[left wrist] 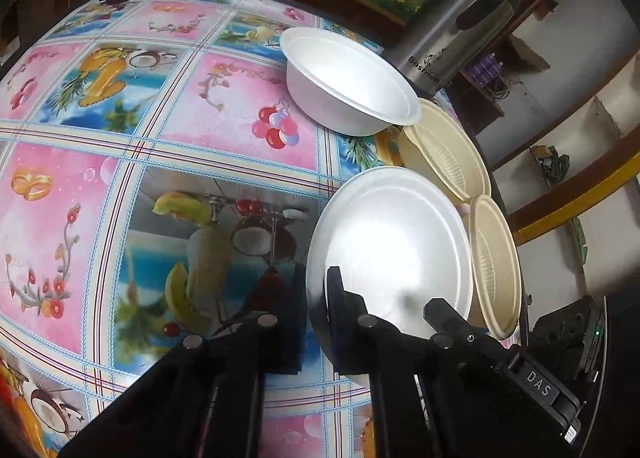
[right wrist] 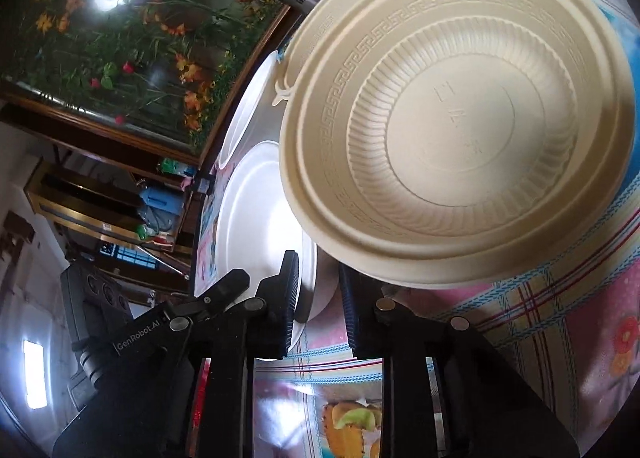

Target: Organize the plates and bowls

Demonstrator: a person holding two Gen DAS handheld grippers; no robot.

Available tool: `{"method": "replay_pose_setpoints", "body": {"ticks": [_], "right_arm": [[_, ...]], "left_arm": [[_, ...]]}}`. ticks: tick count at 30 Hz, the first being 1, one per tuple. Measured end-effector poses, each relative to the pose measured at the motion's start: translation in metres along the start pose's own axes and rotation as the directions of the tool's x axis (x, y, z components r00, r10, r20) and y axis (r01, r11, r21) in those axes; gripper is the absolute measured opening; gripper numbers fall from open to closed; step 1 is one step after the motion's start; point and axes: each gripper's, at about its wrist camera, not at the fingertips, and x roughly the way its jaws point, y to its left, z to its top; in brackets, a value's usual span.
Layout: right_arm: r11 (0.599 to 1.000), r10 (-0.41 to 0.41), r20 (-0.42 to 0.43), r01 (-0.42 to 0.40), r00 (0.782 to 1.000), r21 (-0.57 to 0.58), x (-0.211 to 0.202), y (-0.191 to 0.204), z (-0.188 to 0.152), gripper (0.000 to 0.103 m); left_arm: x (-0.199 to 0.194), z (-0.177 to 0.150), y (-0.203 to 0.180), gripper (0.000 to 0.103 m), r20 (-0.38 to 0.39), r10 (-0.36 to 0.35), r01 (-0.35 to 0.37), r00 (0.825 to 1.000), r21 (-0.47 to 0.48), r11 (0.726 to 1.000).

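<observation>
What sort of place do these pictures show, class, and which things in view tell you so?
Probably a home dining area: a table under a fruit-print tablecloth, a steel thermos jug beside disposable bowls like the white bowl, and open wall shelves holding household clutter.

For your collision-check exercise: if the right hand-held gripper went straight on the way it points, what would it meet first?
Most likely the near rim of the cream bowl, just beyond the open right hand-held gripper. The white plate lies slightly left of that line and seems close to the left finger; depth is unclear.
</observation>
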Motion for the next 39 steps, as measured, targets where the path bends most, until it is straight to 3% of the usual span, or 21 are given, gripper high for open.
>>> {"method": "replay_pose_setpoints", "body": {"ticks": [19,33,39], "right_arm": [[0.993,0.05,-0.065,-0.056,0.997,-0.099,0.009,0.019,-0.025,0.02],[0.962,0.145,-0.103,-0.165,0.984,-0.22,0.012,0.057,-0.082,0.02],[0.939,0.156,-0.143,-0.192,0.977,-0.286,0.016,0.09,-0.108,0.02]], "left_arm": [[-0.04,-0.025,0.028,0.007,0.069,0.069,-0.067,0.995,-0.031,0.997],[-0.107,-0.057,0.067,0.007,0.167,0.146,-0.135,0.975,-0.075,0.988],[-0.145,-0.071,0.088,0.008,0.224,0.174,-0.154,0.959,-0.103,0.983]]}}
